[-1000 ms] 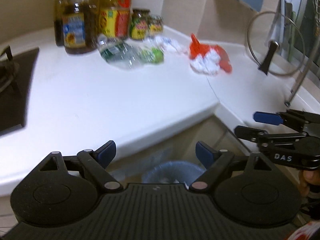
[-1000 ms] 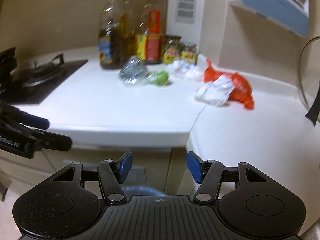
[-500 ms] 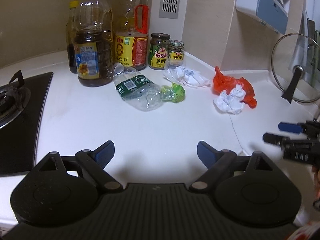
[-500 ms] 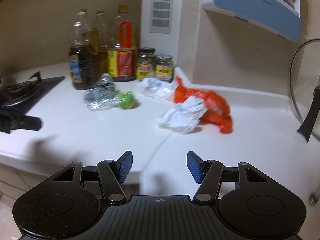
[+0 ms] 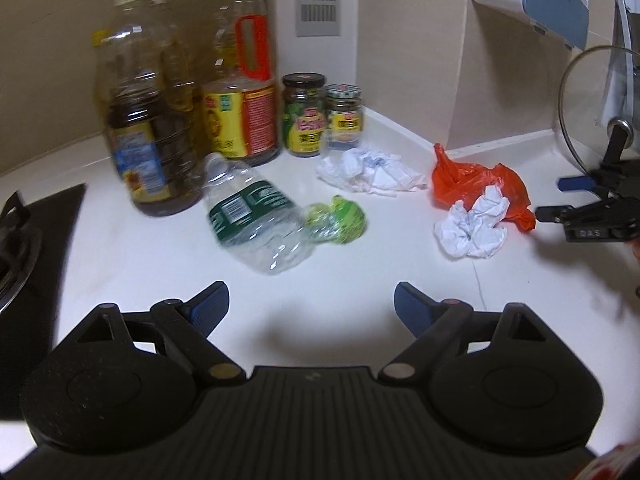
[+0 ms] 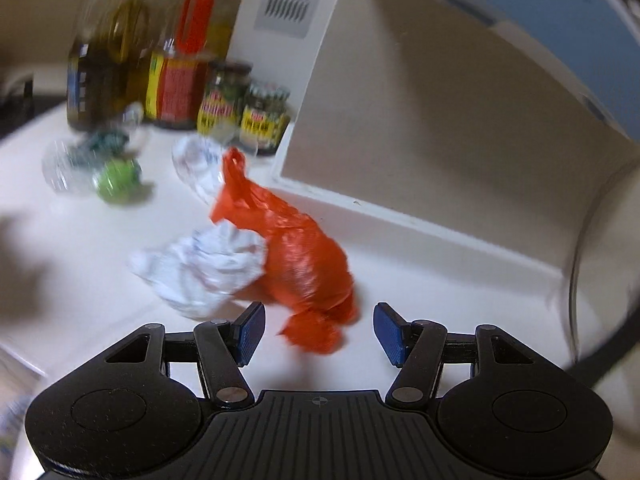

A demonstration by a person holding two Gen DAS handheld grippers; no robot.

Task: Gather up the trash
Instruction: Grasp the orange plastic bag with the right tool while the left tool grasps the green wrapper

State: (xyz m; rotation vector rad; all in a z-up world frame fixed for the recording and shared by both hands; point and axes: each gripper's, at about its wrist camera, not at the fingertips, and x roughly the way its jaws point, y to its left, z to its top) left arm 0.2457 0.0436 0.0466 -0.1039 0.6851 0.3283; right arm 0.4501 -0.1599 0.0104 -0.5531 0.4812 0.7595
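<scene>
Along the back of your white countertop (image 5: 140,264) stand tall oil bottles (image 5: 148,120), one with a red handle (image 5: 242,80), and just beside them two labelled jars (image 5: 304,116). At your far left sits the black gas stove (image 5: 24,248). A glass pot lid (image 5: 592,104) stands upright at right, below a blue-and-white wall unit (image 5: 540,4).

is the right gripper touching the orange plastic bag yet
Apart. The right wrist view shows the right gripper open, white counter visible between each blue pad and the orange plastic bag, whose tail lies just ahead of the fingertips.
</scene>
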